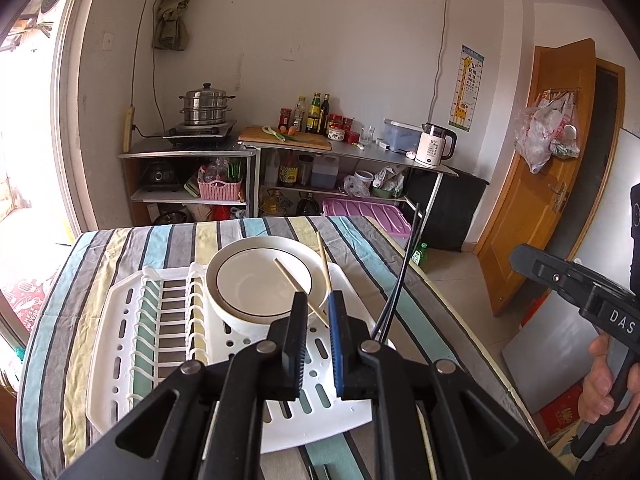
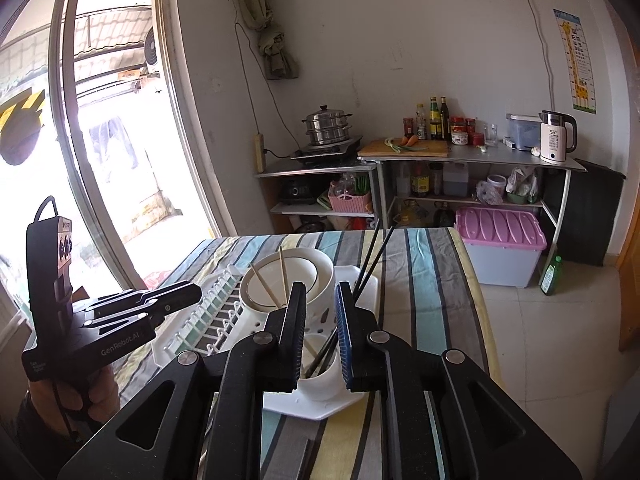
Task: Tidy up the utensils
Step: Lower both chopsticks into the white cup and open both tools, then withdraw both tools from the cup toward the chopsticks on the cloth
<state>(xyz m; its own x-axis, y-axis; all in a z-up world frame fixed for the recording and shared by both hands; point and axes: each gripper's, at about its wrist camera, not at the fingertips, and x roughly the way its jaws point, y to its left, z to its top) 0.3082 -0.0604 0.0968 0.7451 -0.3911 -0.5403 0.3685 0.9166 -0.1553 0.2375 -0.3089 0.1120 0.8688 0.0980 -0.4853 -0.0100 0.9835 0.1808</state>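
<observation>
Left wrist view: hovering over white dish rack, left gripper jaws parted, gripping nothing. Leaning in utensil cup at the rack's right end (cup hidden behind the fingers): wooden chopsticks and black chopsticks. Resting in the rack just beyond: white bowl. Covering the table: striped cloth. Showing at far right: right gripper, tip out of frame.

Right wrist view: hovering above white utensil cup, right gripper jaws parted, holding nothing. Standing in the cup: black chopsticks; beside them, wooden chopsticks. Appearing at left, apart from the rack: left gripper; jaw state unclear from this view.
</observation>
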